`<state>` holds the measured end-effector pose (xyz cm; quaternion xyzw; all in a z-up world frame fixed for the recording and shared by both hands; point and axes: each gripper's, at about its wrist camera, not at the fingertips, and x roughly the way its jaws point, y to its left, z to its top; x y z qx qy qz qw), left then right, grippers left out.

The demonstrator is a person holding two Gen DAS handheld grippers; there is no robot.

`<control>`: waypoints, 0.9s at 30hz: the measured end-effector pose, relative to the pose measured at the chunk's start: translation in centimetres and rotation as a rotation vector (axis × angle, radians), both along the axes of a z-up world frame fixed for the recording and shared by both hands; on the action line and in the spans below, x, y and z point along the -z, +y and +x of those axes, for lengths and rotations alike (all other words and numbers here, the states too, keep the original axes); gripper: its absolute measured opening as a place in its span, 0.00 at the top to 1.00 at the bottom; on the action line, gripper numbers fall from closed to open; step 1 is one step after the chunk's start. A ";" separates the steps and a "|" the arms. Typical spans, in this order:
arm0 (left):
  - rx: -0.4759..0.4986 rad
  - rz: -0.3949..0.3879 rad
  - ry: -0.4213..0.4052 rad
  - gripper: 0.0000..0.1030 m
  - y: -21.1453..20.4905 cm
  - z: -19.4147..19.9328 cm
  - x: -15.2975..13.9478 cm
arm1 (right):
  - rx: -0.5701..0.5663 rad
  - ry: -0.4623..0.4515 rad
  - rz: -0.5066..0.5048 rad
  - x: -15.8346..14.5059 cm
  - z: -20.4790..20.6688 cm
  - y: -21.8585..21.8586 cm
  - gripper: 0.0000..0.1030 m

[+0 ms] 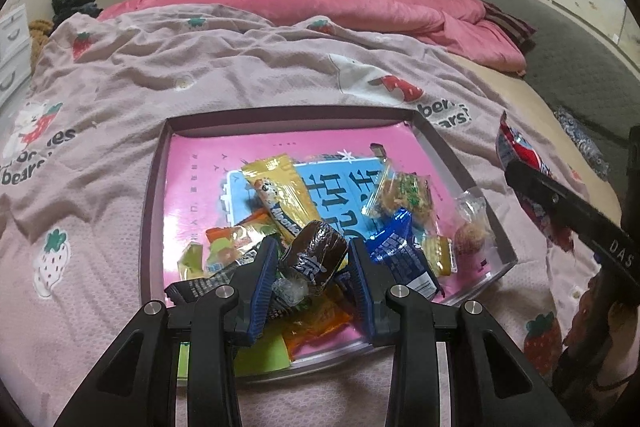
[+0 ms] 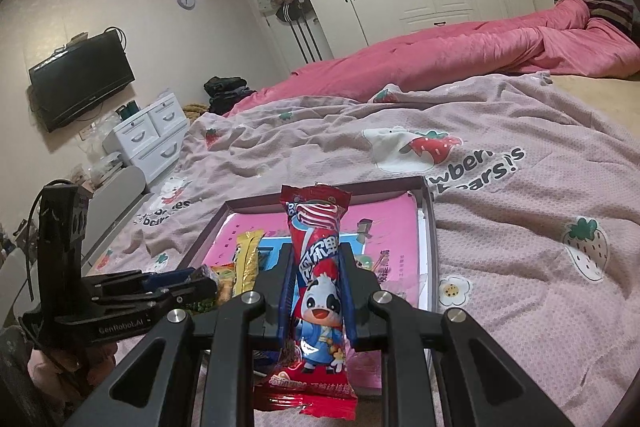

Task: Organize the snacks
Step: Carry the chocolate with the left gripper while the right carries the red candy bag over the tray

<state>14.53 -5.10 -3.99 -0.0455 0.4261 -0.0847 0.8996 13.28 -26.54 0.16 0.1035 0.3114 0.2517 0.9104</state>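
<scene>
Left tongs (image 1: 314, 259) were clamped on a round brown wrapped cake (image 1: 316, 251) over the shallow box (image 1: 432, 131) of glossy crinkled snack packets on the bed; right tongs (image 2: 318, 291) were closed on a long red foil packet (image 2: 318, 267), held upright.

"GenRobot.AI" in white on the black left gripper (image 2: 200, 281). "DAS" in white on the black right gripper (image 1: 516, 173). "bears!" and part of "strawberries" in dark letters on the pink bedspread (image 2: 500, 163). "Alpenliebe" on the yellow candy wrapper (image 1: 286, 199). Large Chinese characters on the red lollipop wrapper (image 2: 318, 259) and the box (image 1: 192, 167) floor, not read.
</scene>
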 end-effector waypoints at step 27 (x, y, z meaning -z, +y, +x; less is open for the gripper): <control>0.023 0.013 0.016 0.64 -0.6 0.4 1.1 | -0.093 0.024 -0.116 2.1 1.2 3.9 0.79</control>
